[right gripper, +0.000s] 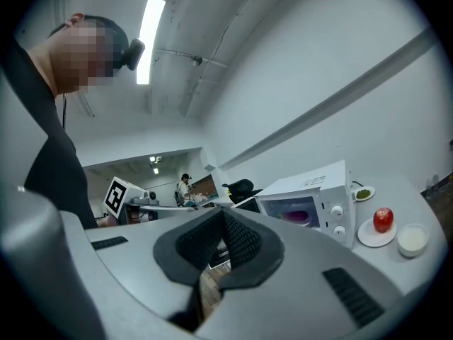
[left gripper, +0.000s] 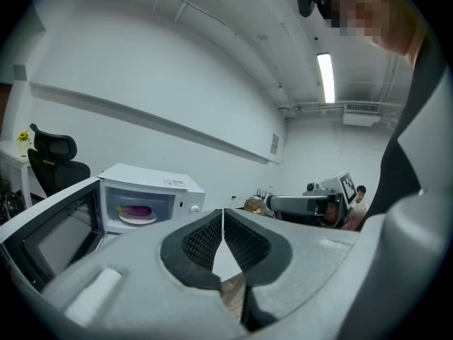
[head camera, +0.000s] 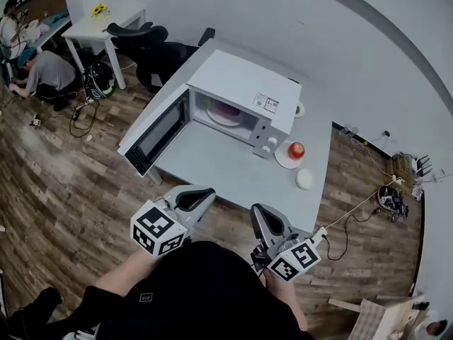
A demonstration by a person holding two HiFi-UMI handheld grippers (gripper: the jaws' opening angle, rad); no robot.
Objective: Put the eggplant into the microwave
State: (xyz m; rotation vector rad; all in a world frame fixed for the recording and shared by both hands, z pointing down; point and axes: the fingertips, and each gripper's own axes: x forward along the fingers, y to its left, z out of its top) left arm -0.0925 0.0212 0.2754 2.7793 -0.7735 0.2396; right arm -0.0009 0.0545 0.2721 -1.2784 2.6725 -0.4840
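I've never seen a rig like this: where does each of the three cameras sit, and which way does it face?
Head view: on the person's head, facing steeply down at table, open microwave, left gripper, right gripper and the wearer's torso.
Left gripper view: on that gripper, looking along its shut jaws at the microwave; clothing at right.
Right gripper view: likewise, shut jaws; clothing at left.
Shared: all show the eggplant inside the microwave.
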